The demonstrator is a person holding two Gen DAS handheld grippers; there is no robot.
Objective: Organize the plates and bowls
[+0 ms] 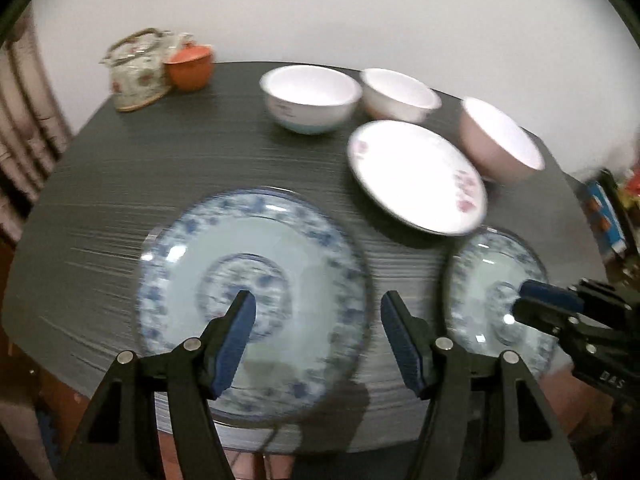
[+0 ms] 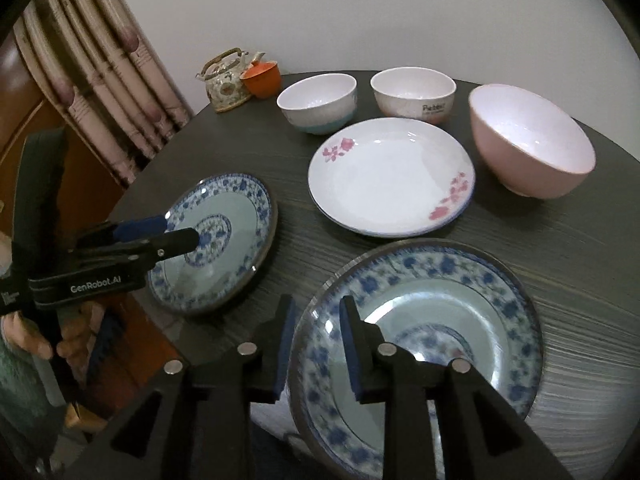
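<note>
While both blue plates lie flat near the counter's (image 1: 160, 160) front edge, the left wrist view shows the left tongs (image 1: 318, 300) spread wide above the left plate (image 1: 192, 264), with nothing between the pads. The right tongs (image 1: 520, 299) reach over the right plate (image 1: 476, 280) at the side. Behind them sit a flower plate (image 1: 412, 172) and a pink bowl (image 1: 500, 140). From the right wrist, the right tongs stand narrowly apart astride the right plate's near rim, with a gap beside each pad, so they seem not to pinch it. A flat plate offers only its edge, which probably explains that approach. Since the two plates match, they look meant for one stack, and none is made yet.
</note>
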